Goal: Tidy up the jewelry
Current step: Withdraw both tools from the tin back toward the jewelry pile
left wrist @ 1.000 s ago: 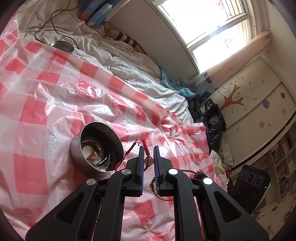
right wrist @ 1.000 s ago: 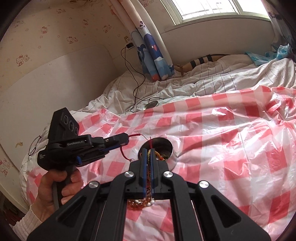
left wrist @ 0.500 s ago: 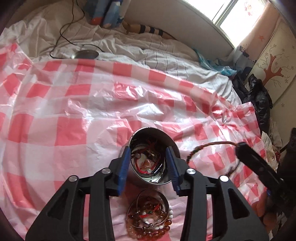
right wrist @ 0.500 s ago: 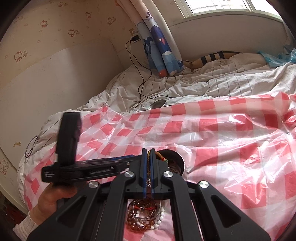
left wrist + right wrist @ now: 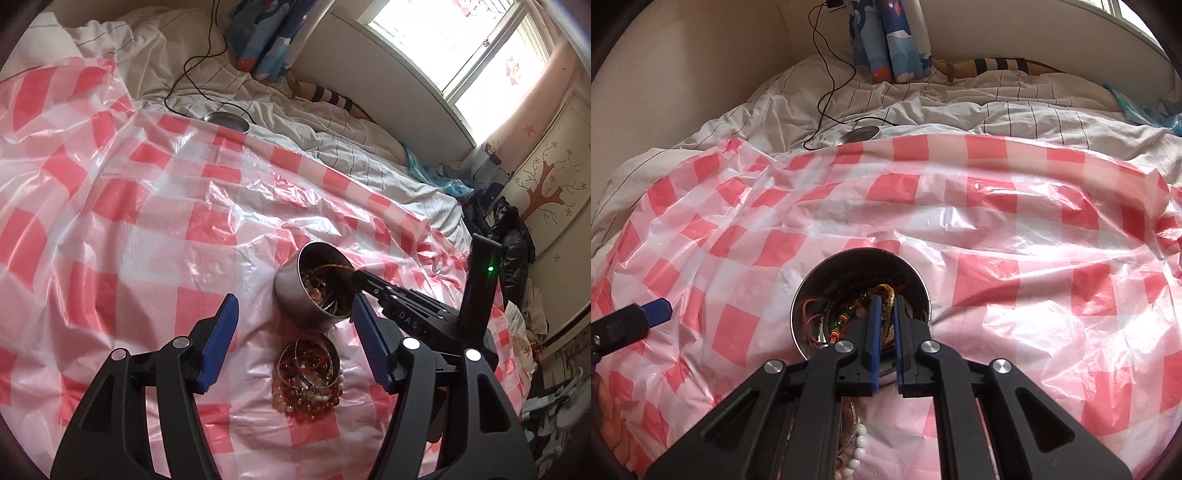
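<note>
Right gripper (image 5: 885,301) opening around braided cord (image 5: 886,291) over tin (image 5: 801,291), left gripper (image 5: 293,308) widening, empty

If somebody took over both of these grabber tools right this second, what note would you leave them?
Left hand-held gripper: jaws opening, nothing between them, hovering above the bracelet pile.
Right hand-held gripper: tips over the metal tin, jaws opening, braided cord bracelet between them.
Done: the tin already holds several cords and beaded pieces.
Left: let the braided bracelet drop in, then move the pile of bead bracelets and bangles lying on the checked plastic sheet just in front of the tin.
</note>
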{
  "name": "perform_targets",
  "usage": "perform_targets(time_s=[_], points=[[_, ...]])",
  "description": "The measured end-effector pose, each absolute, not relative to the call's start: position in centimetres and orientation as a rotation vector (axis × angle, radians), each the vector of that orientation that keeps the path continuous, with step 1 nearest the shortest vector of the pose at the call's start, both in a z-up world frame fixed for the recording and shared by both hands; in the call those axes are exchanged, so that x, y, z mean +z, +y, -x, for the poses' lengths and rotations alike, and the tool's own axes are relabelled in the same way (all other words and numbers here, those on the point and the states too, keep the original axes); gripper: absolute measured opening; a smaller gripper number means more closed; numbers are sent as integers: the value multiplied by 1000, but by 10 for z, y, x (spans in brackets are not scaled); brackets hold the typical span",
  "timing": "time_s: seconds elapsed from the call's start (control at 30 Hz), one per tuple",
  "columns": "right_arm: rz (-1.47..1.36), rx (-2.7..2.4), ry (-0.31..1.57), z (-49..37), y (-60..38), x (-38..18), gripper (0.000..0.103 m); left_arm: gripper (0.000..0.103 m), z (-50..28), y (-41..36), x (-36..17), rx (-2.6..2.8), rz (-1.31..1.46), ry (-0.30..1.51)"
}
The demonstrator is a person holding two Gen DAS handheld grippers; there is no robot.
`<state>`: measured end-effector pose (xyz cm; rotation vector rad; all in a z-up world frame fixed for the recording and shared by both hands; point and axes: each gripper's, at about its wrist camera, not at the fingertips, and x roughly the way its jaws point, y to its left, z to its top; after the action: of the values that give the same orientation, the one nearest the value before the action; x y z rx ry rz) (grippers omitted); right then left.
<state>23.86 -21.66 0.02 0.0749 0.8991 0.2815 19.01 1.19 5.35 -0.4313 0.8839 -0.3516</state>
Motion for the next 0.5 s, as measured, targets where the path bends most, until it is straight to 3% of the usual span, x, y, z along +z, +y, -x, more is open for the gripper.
perform_targets(time_s=[0.03,0.1,0.5], points=[[-71,272,884,-235,-219,3,29,61,-189,12,49,-349,433,896],[-56,261,858,-229,-222,7,43,61,-184,13,42,-344,444,915],[74,148,944,-244,-218,-24,43,65,-167,14,20,-354,494,955]])
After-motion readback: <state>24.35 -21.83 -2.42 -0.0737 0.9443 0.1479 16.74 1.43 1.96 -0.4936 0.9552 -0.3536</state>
